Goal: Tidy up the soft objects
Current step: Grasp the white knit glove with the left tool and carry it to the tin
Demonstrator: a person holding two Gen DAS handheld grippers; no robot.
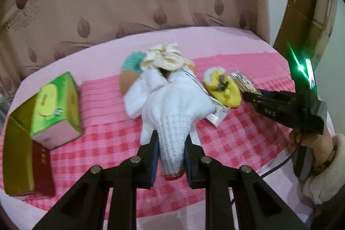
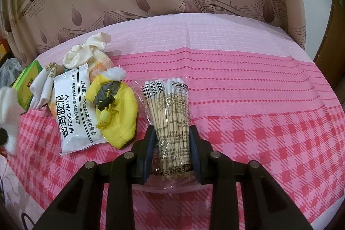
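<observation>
The bench (image 2: pixel 248 70) carries a pink checked cloth with a pile of soft goods at its left. The left gripper (image 1: pixel 171 143) is clamped on a white knitted glove (image 1: pixel 172 113) near its red-trimmed cuff; judged light, limp, best held there. The right gripper (image 2: pixel 171 139) is closed on a cotton swab packet (image 2: pixel 170 113); slippery film, stiff sticks. The white sachet (image 2: pixel 72 109) reads "MI FENG JIAO NI". A yellow pouch (image 2: pixel 120 109) lies between sachet and swabs.
</observation>
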